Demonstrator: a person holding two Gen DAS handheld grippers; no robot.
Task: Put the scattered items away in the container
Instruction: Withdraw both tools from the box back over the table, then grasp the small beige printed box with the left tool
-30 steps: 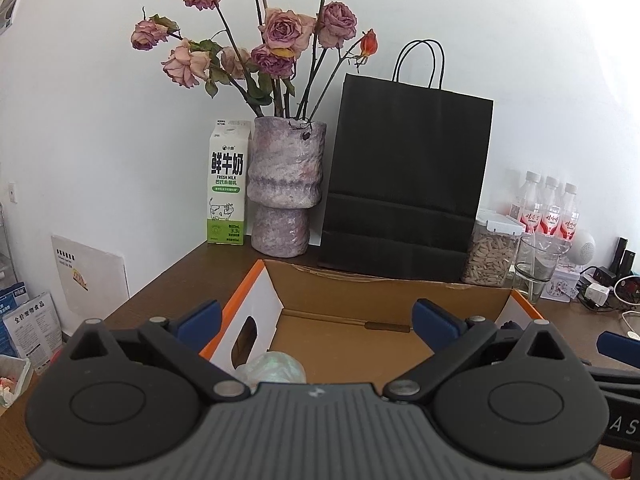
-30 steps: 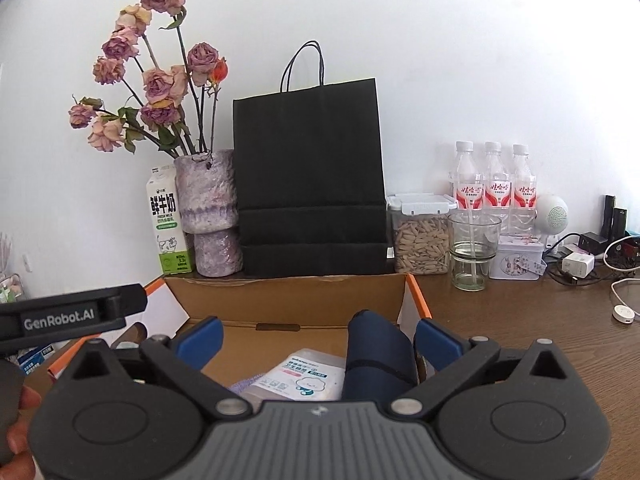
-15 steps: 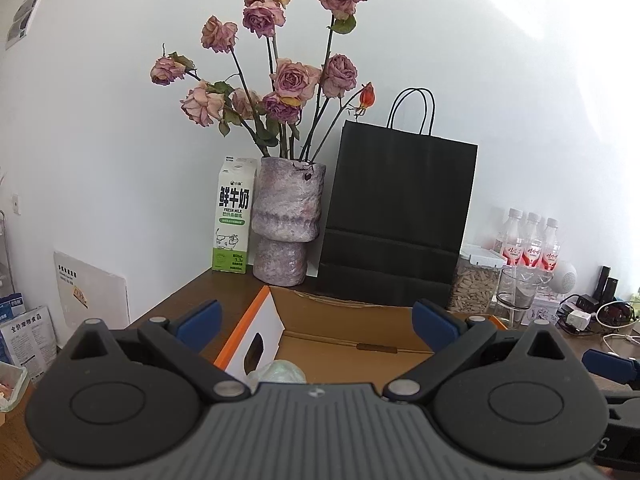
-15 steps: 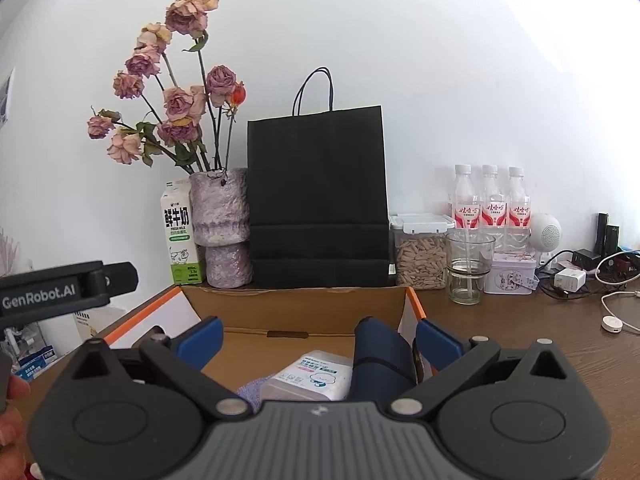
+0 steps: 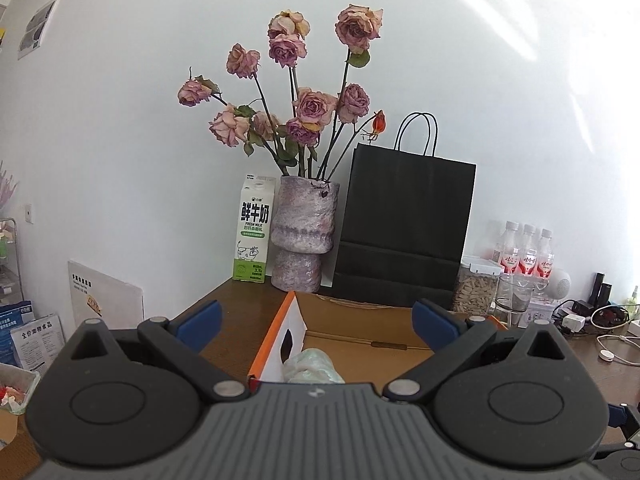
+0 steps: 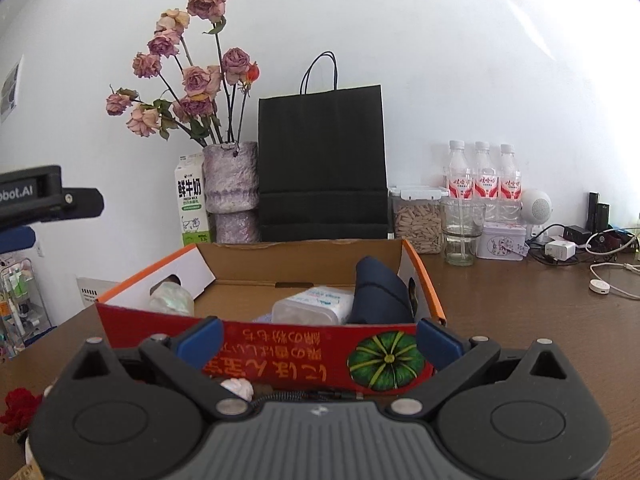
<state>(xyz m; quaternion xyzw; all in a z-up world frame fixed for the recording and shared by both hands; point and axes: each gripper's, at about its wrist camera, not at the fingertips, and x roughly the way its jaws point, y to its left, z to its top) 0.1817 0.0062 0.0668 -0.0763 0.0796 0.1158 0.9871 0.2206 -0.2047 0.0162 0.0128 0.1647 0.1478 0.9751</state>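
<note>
We hold both tools back from the cardboard box (image 6: 280, 332), which sits on the wooden table (image 6: 520, 320) in front of the black paper bag (image 6: 322, 160). The left gripper (image 5: 316, 320) has its jaws spread wide with nothing between them; the right gripper (image 6: 318, 338) is likewise wide open and empty, level with the box's red front wall.

Inside the box we see a dark blue pouch (image 6: 378, 292) leaning in the right corner, a pack of wipes (image 6: 314, 306) beside it, and a crinkled plastic bundle (image 6: 172, 298) by the left wall. In front of the box, close under the right gripper, lie a small white lump (image 6: 239, 388) and a dark cord (image 6: 304, 394); these, we judge, are left to tidy.

The risk we see: reaching down for the cord so close to the front wall could knock or shove the box towards the glass jars (image 6: 462, 232) behind it, or catch only part of the cord.

Compared with a second ago, both grippers have drawn back and risen; the right view then looked into the box, and now shows its outer front.
</note>
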